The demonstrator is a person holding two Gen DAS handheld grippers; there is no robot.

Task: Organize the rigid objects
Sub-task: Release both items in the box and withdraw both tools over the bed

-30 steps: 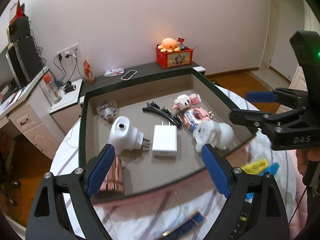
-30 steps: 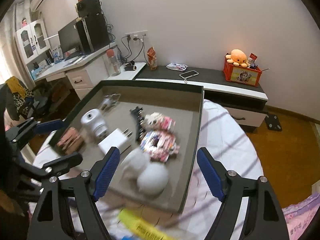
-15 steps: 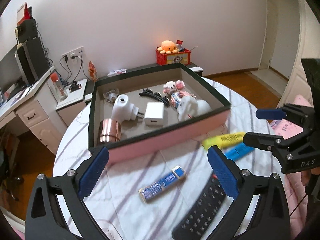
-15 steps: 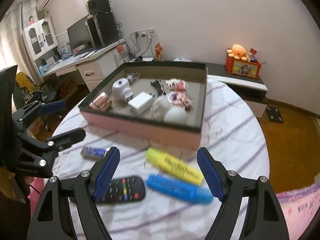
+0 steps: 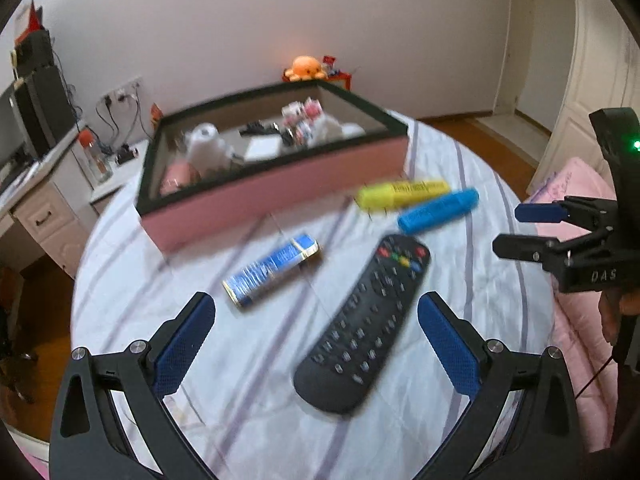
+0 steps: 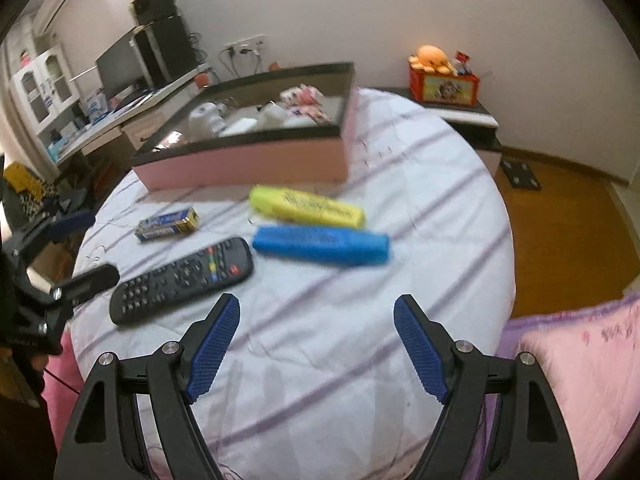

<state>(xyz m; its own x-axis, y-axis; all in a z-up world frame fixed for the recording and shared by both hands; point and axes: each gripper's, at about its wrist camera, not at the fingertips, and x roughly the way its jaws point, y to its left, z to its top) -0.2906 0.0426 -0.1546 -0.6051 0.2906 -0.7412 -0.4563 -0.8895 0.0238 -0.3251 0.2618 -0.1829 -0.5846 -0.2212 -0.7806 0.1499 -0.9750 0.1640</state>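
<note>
A pink box with a black rim [image 5: 280, 196] [image 6: 248, 160] stands at the far side of the round table and holds several small items. In front of it lie a yellow highlighter [image 5: 400, 194] [image 6: 308, 206], a blue highlighter [image 5: 440, 210] [image 6: 320, 244], a blue and gold lighter [image 5: 272, 268] [image 6: 168, 224] and a black remote [image 5: 364, 328] [image 6: 184, 276]. My left gripper [image 5: 314, 304] [image 6: 100, 244] hangs open above the remote's near end. My right gripper [image 6: 317, 302] [image 5: 510, 229] is open over bare cloth, nearer than the blue highlighter. Neither holds anything.
A white cloth with purple stripes [image 6: 360, 360] covers the table. Pink bedding [image 6: 580, 360] lies off its right edge. A desk with a monitor [image 6: 120, 68] stands at the far left. A low cabinet bears a red box with an orange plush [image 6: 440, 76].
Both grippers have drawn back from over the box and sunk a little. The box now sits far off, and the remote, lighter and highlighters have come into view. The left jaws have widened slightly.
</note>
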